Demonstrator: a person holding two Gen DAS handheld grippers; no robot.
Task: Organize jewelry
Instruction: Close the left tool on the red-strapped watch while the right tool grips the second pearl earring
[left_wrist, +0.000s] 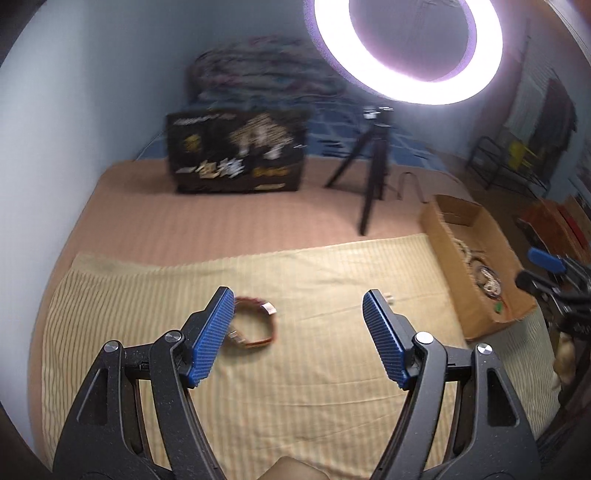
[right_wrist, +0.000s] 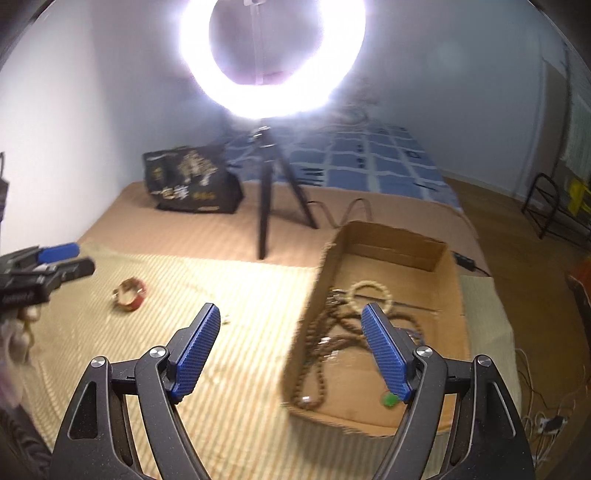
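Note:
A red and gold bangle (left_wrist: 256, 325) lies on the striped yellow cloth (left_wrist: 314, 387), just beyond the left finger of my left gripper (left_wrist: 299, 297), which is open and holds nothing. The same bangle (right_wrist: 130, 294) shows at the left of the right wrist view. My right gripper (right_wrist: 290, 312) is open and empty over the near left wall of a cardboard box (right_wrist: 439, 258). Inside lie brown bead necklaces (right_wrist: 325, 343), a pale bead bracelet (right_wrist: 370, 295) and a green bead (right_wrist: 390, 400). A small pale piece (left_wrist: 389, 297) rests on the cloth by the left gripper's right fingertip.
A ring light (left_wrist: 410, 51) on a black tripod (left_wrist: 373, 173) stands behind the cloth. A black printed bag (left_wrist: 236, 151) sits at the back, and a blue checked bedcover (right_wrist: 369, 158) beyond it. The cardboard box (left_wrist: 476, 266) is at the cloth's right edge. Cables (right_wrist: 535, 398) trail on the right.

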